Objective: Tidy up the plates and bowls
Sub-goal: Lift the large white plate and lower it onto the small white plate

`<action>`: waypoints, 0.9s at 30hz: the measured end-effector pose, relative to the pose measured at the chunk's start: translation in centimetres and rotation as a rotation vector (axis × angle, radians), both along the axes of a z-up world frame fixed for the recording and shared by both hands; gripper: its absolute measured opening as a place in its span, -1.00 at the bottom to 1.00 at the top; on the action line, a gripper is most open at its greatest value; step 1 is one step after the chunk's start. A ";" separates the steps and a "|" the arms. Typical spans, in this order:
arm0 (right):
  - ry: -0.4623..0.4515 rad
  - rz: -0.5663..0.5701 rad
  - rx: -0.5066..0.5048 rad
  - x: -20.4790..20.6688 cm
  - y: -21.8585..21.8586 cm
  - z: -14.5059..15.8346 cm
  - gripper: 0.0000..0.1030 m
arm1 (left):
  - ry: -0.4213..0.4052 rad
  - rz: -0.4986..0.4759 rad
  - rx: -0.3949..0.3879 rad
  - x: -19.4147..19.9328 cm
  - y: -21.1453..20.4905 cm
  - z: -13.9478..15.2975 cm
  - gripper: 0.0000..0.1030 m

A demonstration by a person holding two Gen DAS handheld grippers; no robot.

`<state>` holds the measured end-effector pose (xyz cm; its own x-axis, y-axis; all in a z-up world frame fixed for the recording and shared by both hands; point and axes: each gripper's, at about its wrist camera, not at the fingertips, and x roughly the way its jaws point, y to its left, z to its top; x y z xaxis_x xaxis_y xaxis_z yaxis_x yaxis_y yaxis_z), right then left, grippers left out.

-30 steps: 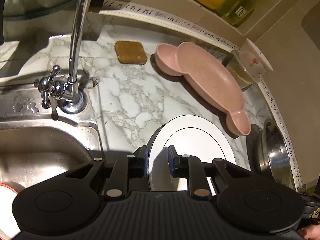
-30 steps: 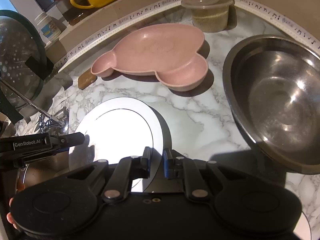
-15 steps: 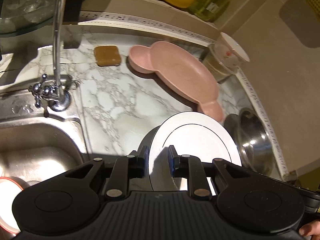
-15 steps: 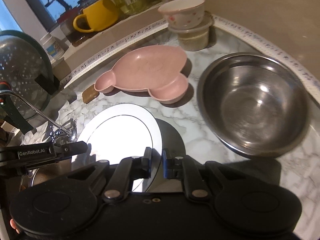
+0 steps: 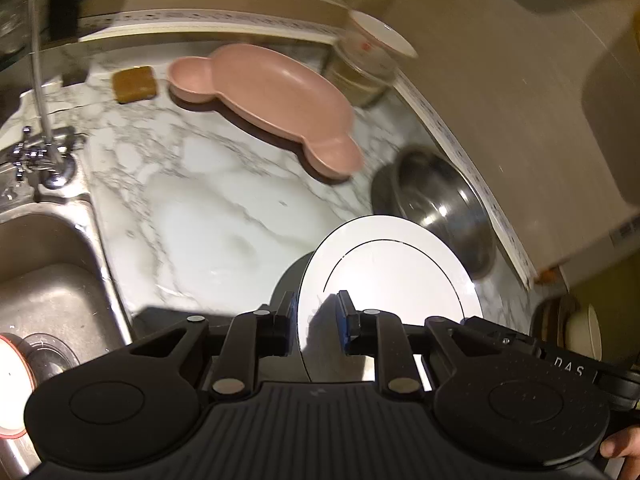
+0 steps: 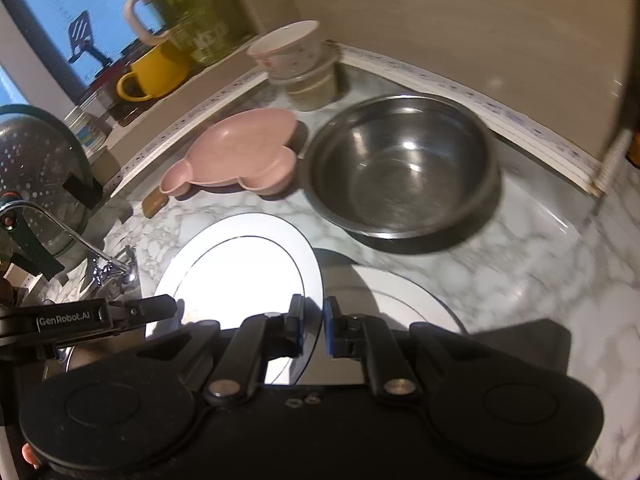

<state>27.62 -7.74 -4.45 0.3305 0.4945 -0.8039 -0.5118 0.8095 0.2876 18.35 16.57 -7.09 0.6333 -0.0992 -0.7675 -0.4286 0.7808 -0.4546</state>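
A white plate with a thin dark ring [image 5: 392,276] [image 6: 240,276] hangs tilted above the marble counter, held by both grippers at opposite rims. My left gripper [image 5: 319,320] is shut on its left rim, and its tip also shows in the right wrist view [image 6: 160,308]. My right gripper [image 6: 314,322] is shut on the right rim. A second white plate [image 6: 400,300] lies on the counter below it. Behind stand a pink divided plate [image 5: 276,96] [image 6: 240,156] and a steel bowl [image 5: 440,208] [image 6: 400,168].
A small white bowl [image 6: 288,48] sits on a lidded container in the back corner. The sink [image 5: 48,280] with its faucet [image 5: 40,80] is at the left, a red-rimmed dish [image 5: 8,392] in it. A brown sponge [image 5: 134,84], a yellow mug [image 6: 156,72] and a colander [image 6: 36,168] line the back.
Both grippers have risen and carried the white plate to the right, away from the sink. The steel bowl is now fully in view and a second plate shows below.
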 end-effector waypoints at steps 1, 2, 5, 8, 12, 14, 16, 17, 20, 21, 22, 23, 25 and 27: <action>0.004 -0.010 0.001 -0.2 -0.6 0.0 -0.79 | 0.006 -0.015 0.007 0.1 -0.7 0.0 -0.62; 0.006 -0.022 0.001 -0.4 -1.2 0.0 -0.79 | 0.009 -0.027 0.010 0.1 -1.2 0.0 -0.62; 0.013 -0.056 0.001 -0.8 -3.2 -0.2 -0.79 | 0.019 -0.067 0.007 0.3 -2.7 -0.2 -0.62; 0.022 -0.082 -0.004 -1.2 -4.8 -0.7 -0.79 | 0.033 -0.106 0.019 0.6 -4.2 -0.6 -0.62; 0.033 -0.107 -0.013 -1.8 -6.3 -1.3 -0.79 | 0.058 -0.143 0.035 0.8 -5.7 -1.4 -0.62; 0.039 -0.115 -0.015 -2.0 -6.8 -1.7 -0.79 | 0.068 -0.160 0.049 0.9 -6.3 -1.8 -0.62; 0.045 -0.122 -0.021 -2.1 -7.1 -2.2 -0.79 | 0.078 -0.173 0.057 1.0 -6.9 -2.2 -0.62; 0.048 -0.123 -0.023 -2.2 -7.2 -2.4 -0.79 | 0.082 -0.178 0.062 1.0 -7.1 -2.4 -0.62; 0.056 -0.121 -0.031 -2.3 -7.4 -3.0 -0.79 | 0.096 -0.194 0.088 1.1 -7.5 -2.8 -0.62; 0.058 -0.120 -0.033 -2.3 -7.4 -3.2 -0.79 | 0.099 -0.196 0.094 1.2 -7.6 -2.9 -0.62; 0.059 -0.119 -0.033 -2.3 -7.5 -3.3 -0.79 | 0.101 -0.199 0.098 1.2 -7.6 -3.1 -0.62; 0.061 -0.118 -0.034 -2.3 -7.5 -3.5 -0.79 | 0.102 -0.203 0.103 1.3 -7.7 -3.2 -0.62; 0.067 -0.119 -0.037 -2.2 -7.5 -3.8 -0.79 | 0.106 -0.204 0.105 1.5 -7.7 -3.4 -0.62; 0.070 -0.120 -0.038 -2.0 -7.5 -4.1 -0.79 | 0.105 -0.211 0.116 1.6 -7.9 -3.5 -0.62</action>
<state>25.58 -15.23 -8.56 0.3279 0.4234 -0.8445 -0.3904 0.8748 0.2870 19.93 8.68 -10.58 0.5241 -0.1279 -0.8420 -0.2907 0.9024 -0.3181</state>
